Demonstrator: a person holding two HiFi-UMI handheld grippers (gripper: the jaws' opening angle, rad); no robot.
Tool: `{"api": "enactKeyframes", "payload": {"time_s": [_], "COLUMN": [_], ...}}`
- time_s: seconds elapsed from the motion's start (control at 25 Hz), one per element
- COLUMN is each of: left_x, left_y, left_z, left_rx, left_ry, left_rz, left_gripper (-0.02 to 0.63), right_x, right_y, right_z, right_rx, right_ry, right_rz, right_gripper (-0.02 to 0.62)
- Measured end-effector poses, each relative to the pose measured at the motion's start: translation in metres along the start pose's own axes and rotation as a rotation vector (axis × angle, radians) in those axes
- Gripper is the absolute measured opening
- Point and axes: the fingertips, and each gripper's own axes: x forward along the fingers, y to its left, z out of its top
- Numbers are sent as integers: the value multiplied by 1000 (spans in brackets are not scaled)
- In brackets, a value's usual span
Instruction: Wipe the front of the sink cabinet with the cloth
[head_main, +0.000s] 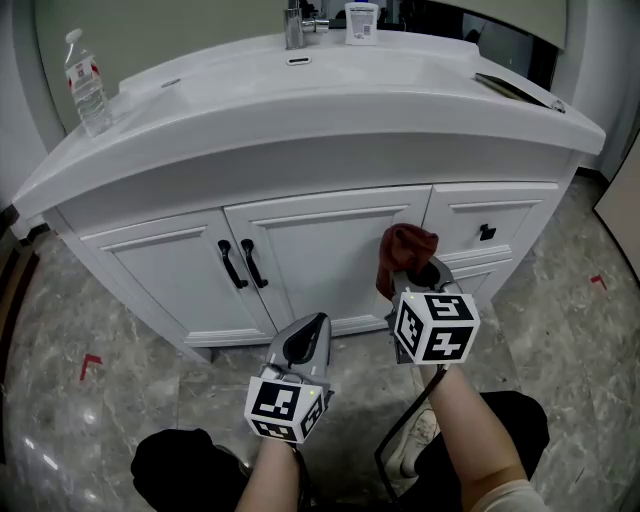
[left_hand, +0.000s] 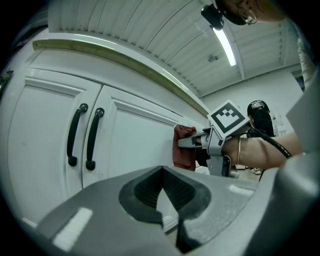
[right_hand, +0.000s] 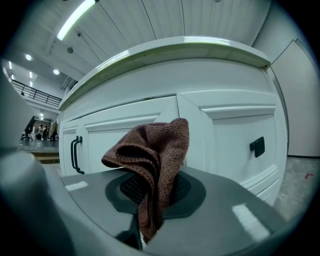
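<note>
Head view: clamping cloth in right gripper, pressing straight ahead onto cabinet front; holding left gripper shut, empty.

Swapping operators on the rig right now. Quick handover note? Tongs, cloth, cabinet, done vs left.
Right tongs: shut on the rust-brown knitted cloth, which is against or just off the white sink cabinet at the right edge of the right-hand door.
Left tongs: shut, empty, low in front of the doors.
Done: cloth gripped and at the front. How much is wiped cannot be told.
Left: wipe across both doors and the drawer fronts.
</note>
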Motion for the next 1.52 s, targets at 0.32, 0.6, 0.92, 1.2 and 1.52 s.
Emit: {"api": "enactKeyframes", "payload": {"time_s": [0.32,0.6,0.92,1.2,1.52], "left_x": [9,-11,-46,-65,-60], "left_y": [0,39,95,119,115], "left_z": [-5,-21,-33,-34,-37], "left_rx": [-20,-17,-25,-46,-63], "left_ry": [-9,17,33,27,33], "left_rz": [19,105,208,244,216], "left_gripper": [0,0,0,0,0], "right_x": [-7,17,46,61,57], "right_y": [-2,73,170,201,178], "right_z": [-8,-47,-103,-110,-105], "right_rx": [0,-30,-102,-33,27], "right_ry": [12,94,182,190,192], "right_rz": [-11,142,306,344,333], "right_gripper": [83,84,84,84,83]}}
